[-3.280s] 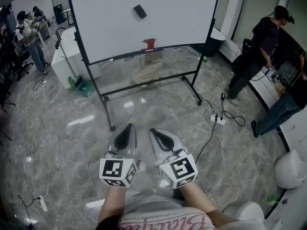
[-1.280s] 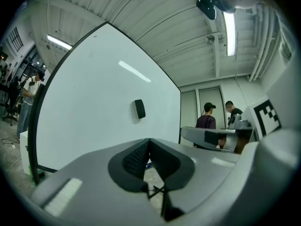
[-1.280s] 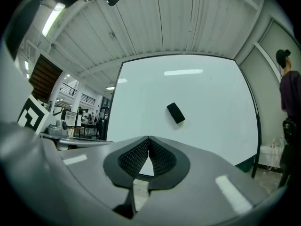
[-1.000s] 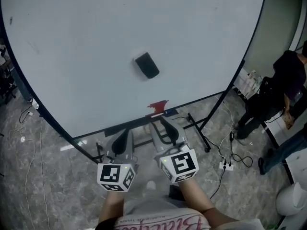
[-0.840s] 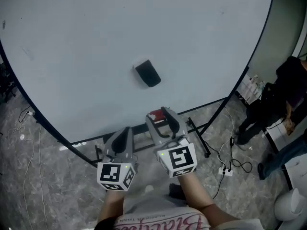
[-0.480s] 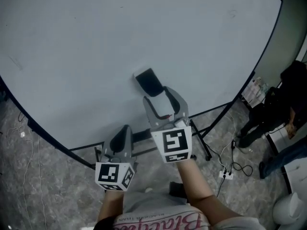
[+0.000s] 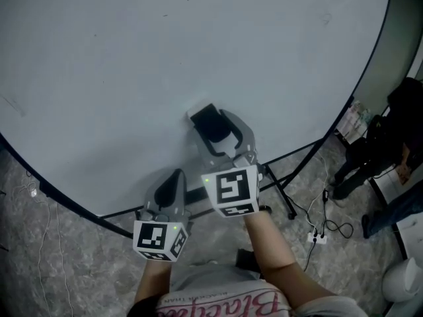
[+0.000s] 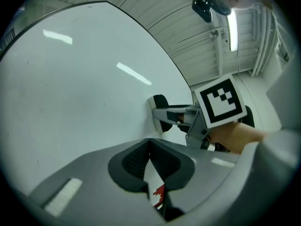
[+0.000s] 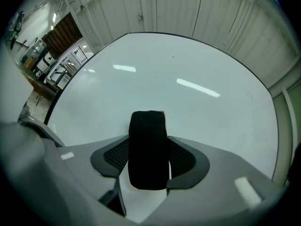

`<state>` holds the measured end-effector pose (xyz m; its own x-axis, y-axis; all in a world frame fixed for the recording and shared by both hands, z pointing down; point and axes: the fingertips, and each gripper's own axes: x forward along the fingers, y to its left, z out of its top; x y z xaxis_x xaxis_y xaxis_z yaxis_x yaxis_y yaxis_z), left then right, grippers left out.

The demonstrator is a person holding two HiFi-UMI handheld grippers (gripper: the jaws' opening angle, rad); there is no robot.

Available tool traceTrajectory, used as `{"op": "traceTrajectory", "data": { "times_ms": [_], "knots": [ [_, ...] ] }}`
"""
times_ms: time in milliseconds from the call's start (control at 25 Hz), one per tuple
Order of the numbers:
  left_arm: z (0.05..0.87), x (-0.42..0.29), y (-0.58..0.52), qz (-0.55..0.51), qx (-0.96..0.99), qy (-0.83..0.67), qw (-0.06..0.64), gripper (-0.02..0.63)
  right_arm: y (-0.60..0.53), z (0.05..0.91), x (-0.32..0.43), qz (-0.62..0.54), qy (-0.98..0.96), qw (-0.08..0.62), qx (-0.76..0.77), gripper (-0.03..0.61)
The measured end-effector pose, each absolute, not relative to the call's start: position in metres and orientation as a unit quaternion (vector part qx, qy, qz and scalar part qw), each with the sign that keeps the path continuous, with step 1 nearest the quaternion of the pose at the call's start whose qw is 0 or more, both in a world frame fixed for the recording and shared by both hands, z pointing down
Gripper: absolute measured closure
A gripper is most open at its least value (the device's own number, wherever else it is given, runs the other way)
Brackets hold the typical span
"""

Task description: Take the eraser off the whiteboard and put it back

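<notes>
The black eraser (image 7: pixel 206 116) sticks to the whiteboard (image 7: pixel 132 58) at mid-height. My right gripper (image 7: pixel 215 128) has reached up to it, and its jaws are opening with the eraser between them. In the right gripper view the eraser (image 9: pixel 148 149) fills the gap between the two dark pads (image 9: pixel 113 160), and no firm squeeze shows. My left gripper (image 7: pixel 170 179) hangs lower, short of the board, its jaws together and empty. From the left gripper view, the right gripper (image 8: pixel 165 115) straddles the eraser (image 8: pixel 160 100) against the board (image 8: pixel 70 88).
The whiteboard's black stand (image 7: pixel 285 200) runs down to the marble floor. A power strip with cables (image 7: pixel 317 236) lies at the right. A person in dark clothes (image 7: pixel 402 111) stands at the far right. A white round bin (image 7: pixel 404 284) sits in the bottom right corner.
My right gripper rose from beside the left one up to the eraser, rolled, and its jaws spread round it. The left gripper shifted only a little.
</notes>
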<state>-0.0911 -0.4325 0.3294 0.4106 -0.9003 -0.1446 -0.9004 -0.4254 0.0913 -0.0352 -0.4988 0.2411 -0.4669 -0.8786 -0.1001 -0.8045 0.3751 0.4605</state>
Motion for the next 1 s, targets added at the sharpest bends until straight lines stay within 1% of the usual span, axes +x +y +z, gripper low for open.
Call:
{"op": "traceTrajectory", "data": {
  "times_ms": [240, 680, 760, 1000],
  "knots": [
    [0.33, -0.093, -0.436, 0.082, -0.845, 0.529, -0.003, 0.614, -0.498, 0.24, -0.035, -0.227, -0.822, 0.077, 0.517, 0.347],
    [0.337, -0.086, -0.428, 0.077, -0.855, 0.512, -0.008, 0.614, -0.469, 0.263, -0.027, -0.184, -0.832, 0.06, 0.52, 0.348],
    [0.338, -0.084, -0.426, 0.078, -0.857, 0.51, -0.007, 0.614, -0.461, 0.269, -0.024, -0.172, -0.837, 0.048, 0.517, 0.348],
    [0.333, -0.083, -0.423, 0.088, -0.858, 0.506, 0.0, 0.614, -0.437, 0.285, -0.012, -0.135, -0.853, -0.016, 0.504, 0.348]
  ]
}}
